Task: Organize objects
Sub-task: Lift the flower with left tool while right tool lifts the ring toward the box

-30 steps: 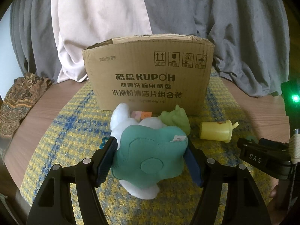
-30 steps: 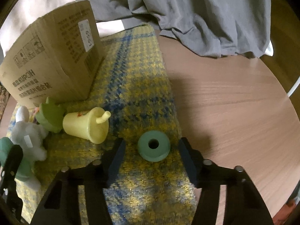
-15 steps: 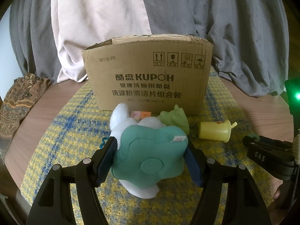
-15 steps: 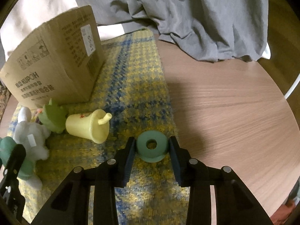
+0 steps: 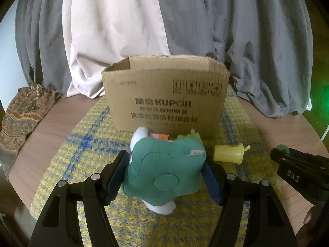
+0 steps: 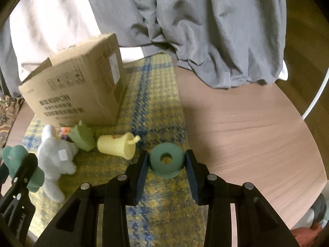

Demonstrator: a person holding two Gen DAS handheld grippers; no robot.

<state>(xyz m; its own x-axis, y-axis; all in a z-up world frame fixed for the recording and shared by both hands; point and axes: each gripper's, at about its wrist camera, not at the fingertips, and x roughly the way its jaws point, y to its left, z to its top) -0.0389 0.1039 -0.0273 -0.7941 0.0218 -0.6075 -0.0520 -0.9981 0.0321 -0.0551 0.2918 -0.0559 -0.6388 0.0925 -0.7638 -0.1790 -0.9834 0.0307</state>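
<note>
Both pairs of fingers are clamped on something. On my left gripper point(image 5: 165, 178) the blue pads press the two flanks of the teal plush cushion point(image 5: 164, 173), exactly as they did a second ago. On my right gripper point(image 6: 166, 162) the fingers stood wide of the green foam ring point(image 6: 167, 160) a second ago; they have since closed in, and now both pads touch its rim.

Both loads have risen since then. More of the cardboard box point(image 5: 166, 96) shows its open top in the left view, and the yellow-and-blue woven mat point(image 5: 67, 164) sits lower beneath the plush. The ring hangs above the mat near the mat's right edge, beside the bare wooden table point(image 6: 246, 127).

The ring's hole faces up toward my right camera, so its axis runs roughly along my fingers, its flat face tilted slightly. The plush's round stitched patch faces my left camera, its broad side spanning pad to pad.

The white plush rabbit point(image 6: 54, 156) lies under the cushion. The yellow toy cup point(image 6: 117, 145) lies on its side on the mat, straw pointing right, with the light-green toy point(image 6: 82, 136) just to its left, before the box.
</note>
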